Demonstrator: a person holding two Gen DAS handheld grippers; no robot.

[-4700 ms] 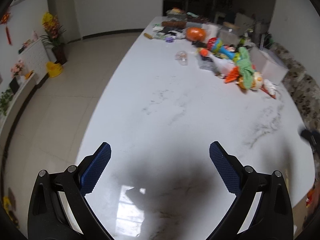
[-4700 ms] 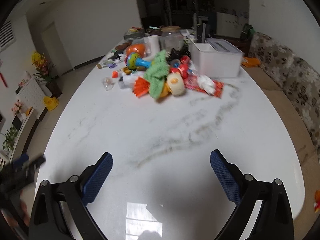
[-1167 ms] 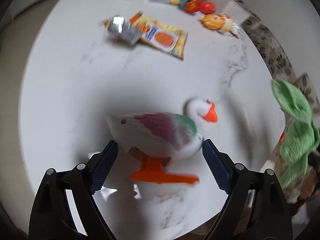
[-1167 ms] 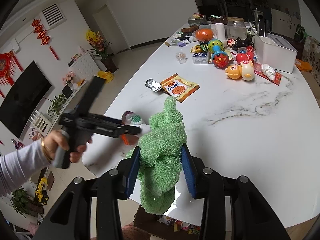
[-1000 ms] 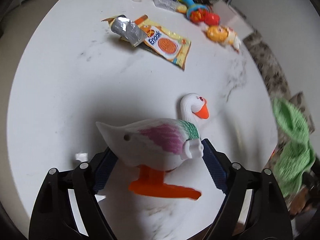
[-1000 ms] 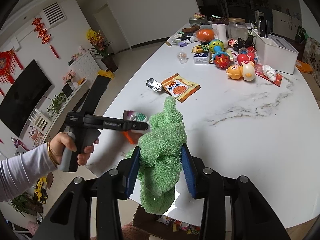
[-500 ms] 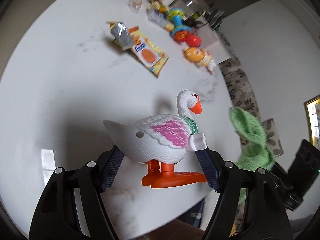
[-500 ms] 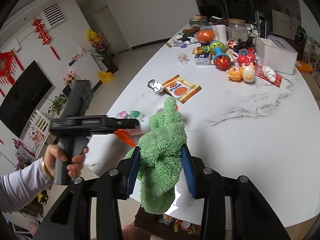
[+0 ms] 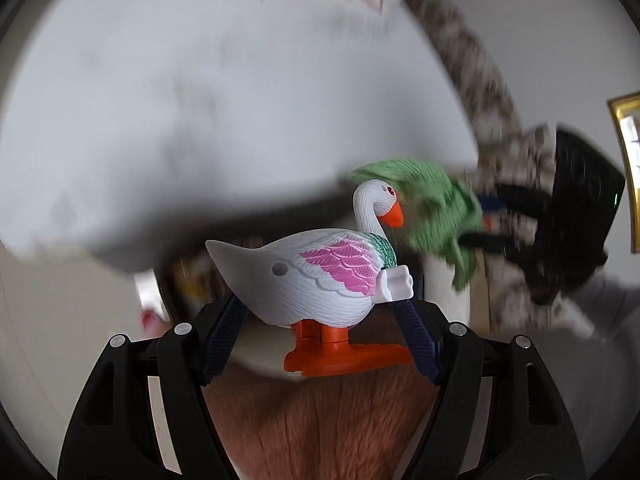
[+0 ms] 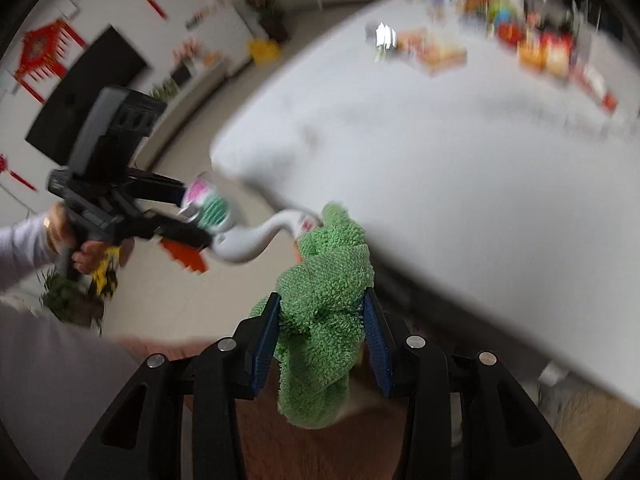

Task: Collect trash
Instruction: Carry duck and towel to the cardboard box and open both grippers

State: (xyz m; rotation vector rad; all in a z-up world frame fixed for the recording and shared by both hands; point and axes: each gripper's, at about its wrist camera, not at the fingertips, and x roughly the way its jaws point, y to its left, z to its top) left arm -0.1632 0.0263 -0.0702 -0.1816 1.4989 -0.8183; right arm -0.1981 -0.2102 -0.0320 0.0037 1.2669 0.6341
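Left wrist view only: toy goose [image 9: 320, 280] whole, pinched by left gripper [image 9: 320, 320], off the table [image 9: 200, 100] edge. Right wrist view only: green cloth [image 10: 324, 320] clamped by right gripper [image 10: 320, 332] — left hand [image 10: 80, 248] visible. Table clutter [image 10: 520, 32] blurred — no legible writing.

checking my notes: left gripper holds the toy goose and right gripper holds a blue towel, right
Not quite: the towel in the right gripper is green, not blue, as the right wrist view shows. The left gripper does hold the toy goose.
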